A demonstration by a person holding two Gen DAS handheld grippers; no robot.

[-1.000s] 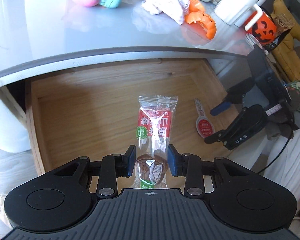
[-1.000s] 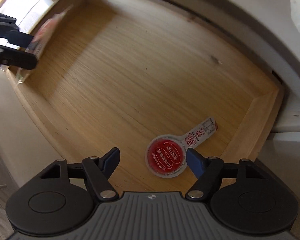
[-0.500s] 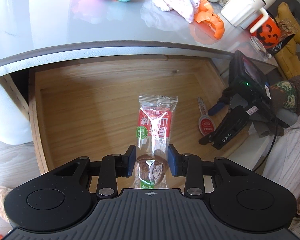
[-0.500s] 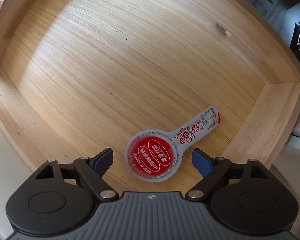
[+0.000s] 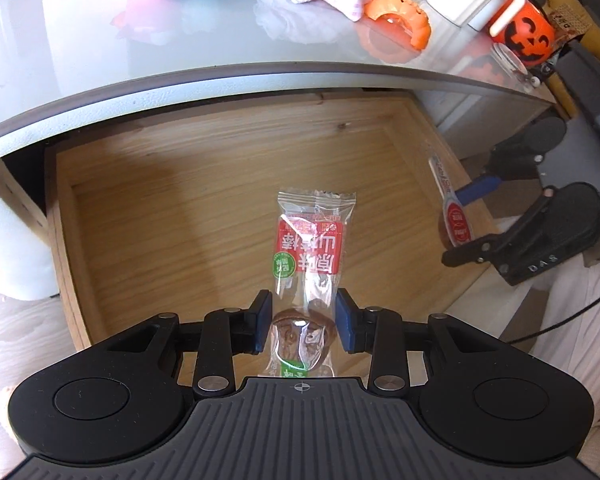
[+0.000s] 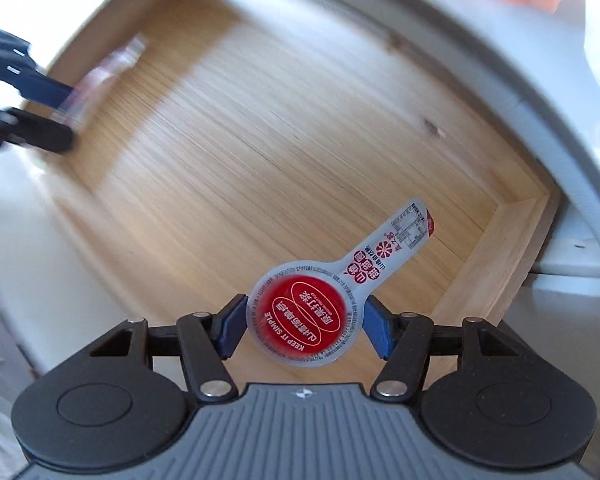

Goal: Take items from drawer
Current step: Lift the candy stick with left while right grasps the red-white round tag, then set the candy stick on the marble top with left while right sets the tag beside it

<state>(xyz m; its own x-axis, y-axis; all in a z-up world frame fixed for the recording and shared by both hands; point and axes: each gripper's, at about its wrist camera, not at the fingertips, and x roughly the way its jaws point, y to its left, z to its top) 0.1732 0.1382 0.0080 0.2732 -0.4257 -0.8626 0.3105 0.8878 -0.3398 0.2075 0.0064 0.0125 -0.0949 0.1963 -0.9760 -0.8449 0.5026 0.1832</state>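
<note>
Both tools loaded, I'm mid-lift out of the drawer (image 5: 228, 184). My left gripper (image 5: 303, 322) is clamped on the bottom end of the clear snack packet (image 5: 314, 240), which sticks up over the drawer floor. My right gripper (image 6: 306, 326) is pinched on the red round lollipop-shaped packet (image 6: 302, 318), tab pointing toward the drawer's rt wall. Drawer bottom looks bare otherwise. Next, I reckon: raise both clear of the front edge w/o snagging, carry to the grey tabletop (image 5: 140, 44), pick a free spot among the toys, release.
</note>
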